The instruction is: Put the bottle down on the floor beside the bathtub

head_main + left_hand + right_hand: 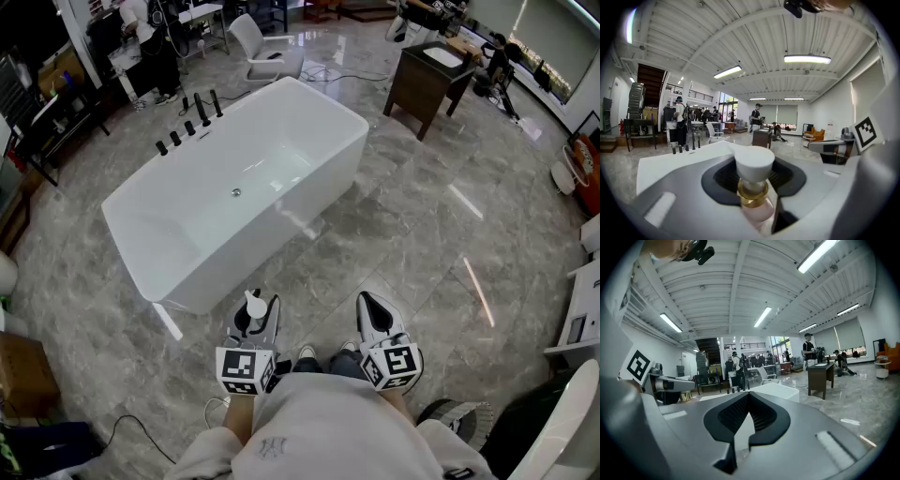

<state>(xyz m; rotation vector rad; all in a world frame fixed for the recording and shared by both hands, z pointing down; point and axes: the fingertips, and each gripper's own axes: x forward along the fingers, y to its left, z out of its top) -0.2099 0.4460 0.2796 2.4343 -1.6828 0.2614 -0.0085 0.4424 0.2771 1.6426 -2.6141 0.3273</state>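
L gripper (257, 311) clamped on bottle (753, 165), just off bathtub (309, 178) near corner. R gripper (371, 306) jaws together, empty. Dark cabinet (424, 82) well apart; floor (412, 234) open right of tub.

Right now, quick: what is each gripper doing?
Left gripper: closed on the white-capped bottle, held upright.
Right gripper: jaws together, nothing in them.

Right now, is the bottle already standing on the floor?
No, the bottle is held up between the left gripper's jaws, off the floor.
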